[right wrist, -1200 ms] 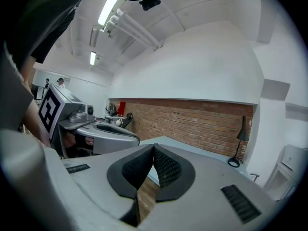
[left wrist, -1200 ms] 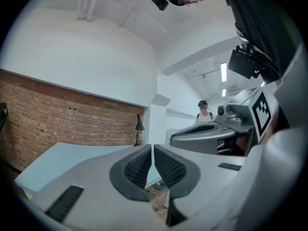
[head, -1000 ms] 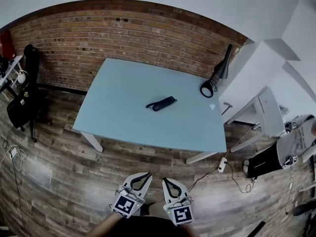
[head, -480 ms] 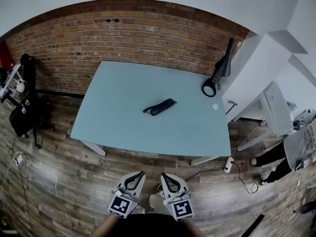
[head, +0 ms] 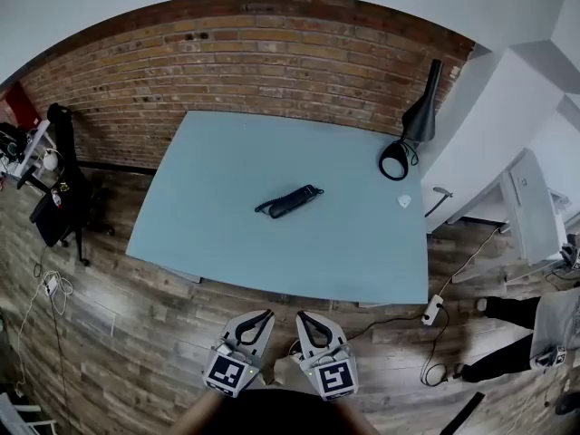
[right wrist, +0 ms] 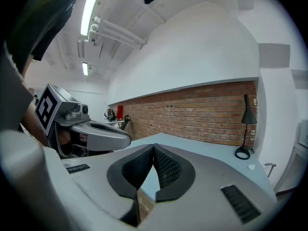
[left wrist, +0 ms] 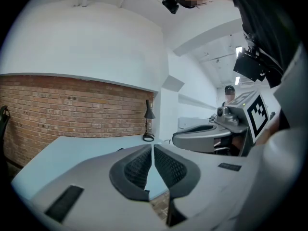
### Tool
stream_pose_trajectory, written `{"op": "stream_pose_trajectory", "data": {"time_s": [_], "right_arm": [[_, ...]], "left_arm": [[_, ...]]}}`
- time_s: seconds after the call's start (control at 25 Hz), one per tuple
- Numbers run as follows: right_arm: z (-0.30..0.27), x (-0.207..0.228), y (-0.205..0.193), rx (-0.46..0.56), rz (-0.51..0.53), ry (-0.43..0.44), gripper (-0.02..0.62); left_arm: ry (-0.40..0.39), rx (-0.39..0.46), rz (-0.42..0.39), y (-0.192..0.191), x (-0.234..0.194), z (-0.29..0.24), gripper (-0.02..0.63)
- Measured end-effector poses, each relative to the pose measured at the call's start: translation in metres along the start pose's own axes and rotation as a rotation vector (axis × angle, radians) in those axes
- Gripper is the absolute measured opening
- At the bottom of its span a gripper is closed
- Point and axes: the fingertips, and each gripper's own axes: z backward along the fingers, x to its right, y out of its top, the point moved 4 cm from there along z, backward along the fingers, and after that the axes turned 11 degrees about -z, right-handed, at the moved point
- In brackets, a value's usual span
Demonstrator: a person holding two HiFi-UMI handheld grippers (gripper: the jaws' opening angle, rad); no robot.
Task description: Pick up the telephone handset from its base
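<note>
A black telephone (head: 288, 201) lies in the middle of the light blue table (head: 217, 234), its handset resting along its base. Both grippers are held side by side low in the head view, over the wooden floor and short of the table's near edge. My left gripper (head: 266, 314) is shut with nothing in it; its ribbed pads (left wrist: 139, 165) meet at the tips. My right gripper (head: 303, 315) is shut and empty too, its pads (right wrist: 166, 167) touching at the front. Both point at the table. Neither gripper view shows the telephone clearly.
A black desk lamp (head: 412, 130) stands at the table's far right corner, with a small white object (head: 404, 201) near it. A brick wall (head: 227, 66) runs behind. A power strip and cable (head: 433, 311) lie on the floor at right; a dark stand (head: 63, 179) is at left.
The table and telephone have drawn nearer and shifted slightly as I moved towards them. Both grippers stayed shut, side by side.
</note>
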Motion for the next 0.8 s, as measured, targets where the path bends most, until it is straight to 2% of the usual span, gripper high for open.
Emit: {"op": "stream_pose_trajectory", "data": {"time_s": [0.16,0.36,0.56,0.8], "right_arm": [[-0.001,0.035,-0.012,-0.027,-0.027,-0.012,0.011],[-0.004,0.063,-0.011,-0.043,-0.038,-0.046,0.011],[-0.026,0.082,-0.009,-0.068,-0.044,-0.082,0.011],[-0.065,0.094,0.012,-0.082,-0.022,-0.158,0.011]], "left_arm": [[0.015,0.003,0.006,0.004,0.011,-0.026,0.008],[-0.017,-0.011,0.003,0.003,0.013,-0.044,0.008],[-0.021,0.004,0.031,-0.002,-0.014,-0.068,0.008],[-0.088,0.06,0.022,0.002,-0.061,-0.1,0.008]]}}
